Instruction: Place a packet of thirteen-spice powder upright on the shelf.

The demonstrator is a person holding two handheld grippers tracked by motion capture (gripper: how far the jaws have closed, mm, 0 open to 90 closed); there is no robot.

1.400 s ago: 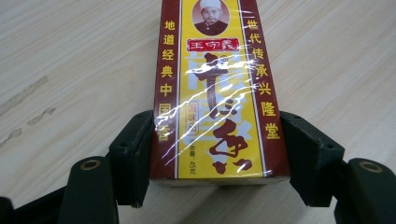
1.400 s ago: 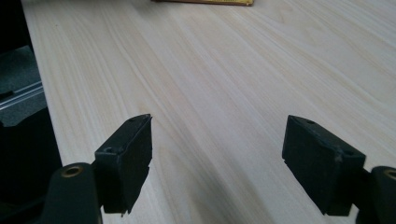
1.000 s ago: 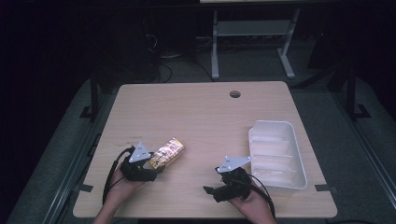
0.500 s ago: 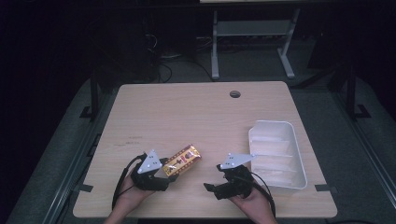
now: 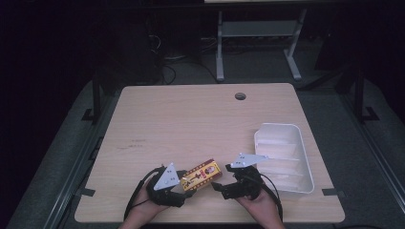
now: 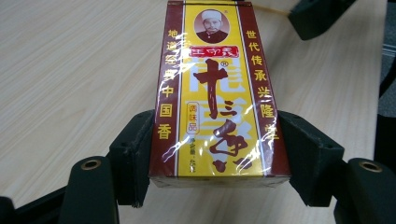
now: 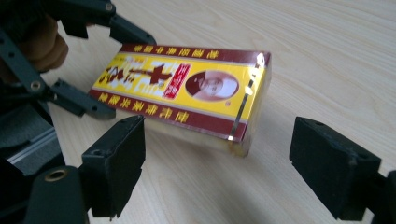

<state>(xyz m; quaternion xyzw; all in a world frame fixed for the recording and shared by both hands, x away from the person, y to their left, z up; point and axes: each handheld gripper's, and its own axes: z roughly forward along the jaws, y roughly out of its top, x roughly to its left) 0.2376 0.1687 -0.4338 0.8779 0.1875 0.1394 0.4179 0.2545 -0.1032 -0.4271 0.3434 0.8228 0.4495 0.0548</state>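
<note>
Left tool [image 5: 184, 183]: in your left hand [image 5: 143, 210] at the near edge, clenched on the box, both black jaws pressed flat against its long sides near the end closest to you.
Box [image 6: 217, 93]: a slim rectangular carton, yellow face with dark red borders, printed characters and a small portrait, wrapped in glossy film that shows wrinkles and glare. It juts out ahead of your left tool, its far end reaching toward your right tool.
Right tool [image 5: 220, 187]: in your right hand [image 5: 260, 207], released; its jaws have just been opening and now stand wide, one on each side of the box's end, neither pad touching it.
Counter [image 5: 191, 124]: pale wood-grain laminate, smooth and matte, with rounded corners; the box looks lifted just clear of it under your tools.
Tray [image 5: 305, 177]: white plastic, rectangular with rounded rim and ribbed floor, just beyond and to the outer side of your right tool.
Grommet hole [image 5: 240, 96]: small and round, far ahead of both tools near the back edge.
Room: dark; grey floor around the counter, a metal frame [image 5: 258, 33] and cables beyond it.
</note>
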